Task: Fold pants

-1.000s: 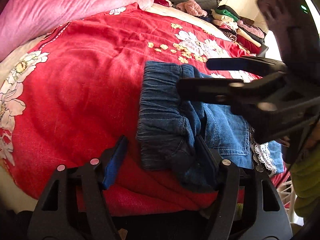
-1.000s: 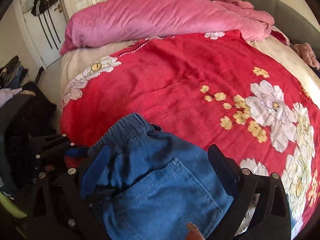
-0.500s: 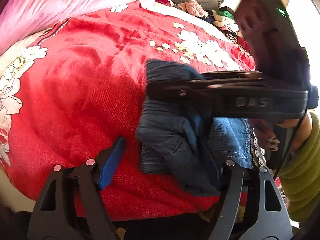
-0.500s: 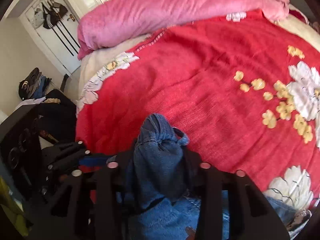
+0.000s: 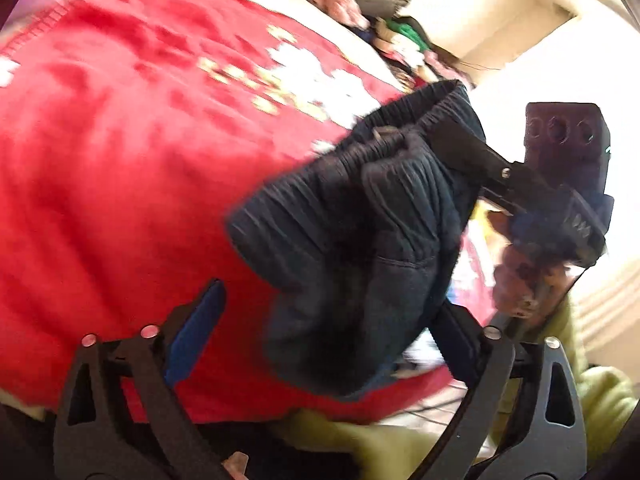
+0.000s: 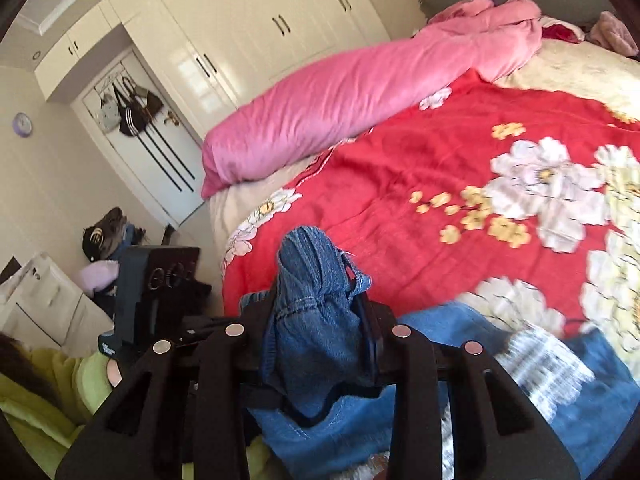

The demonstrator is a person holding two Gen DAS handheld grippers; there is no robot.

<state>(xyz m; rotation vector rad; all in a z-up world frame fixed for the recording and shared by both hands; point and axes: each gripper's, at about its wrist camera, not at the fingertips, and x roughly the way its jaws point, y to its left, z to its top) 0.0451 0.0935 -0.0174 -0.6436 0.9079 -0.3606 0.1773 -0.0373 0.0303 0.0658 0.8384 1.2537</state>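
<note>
Right wrist view shows the right gripper clamped on the bunched waistband of the denim pants, lifted above the red floral blanket, while the left gripper stands released beside the cloth; judged mid-lift, next requiring a second waistband grasp.

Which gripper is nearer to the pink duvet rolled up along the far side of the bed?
Neither clearly. The right gripper, shut on the jeans' waistband, sits near the bed's front edge, well short of the pink duvet; the left gripper is alongside, open.
</note>
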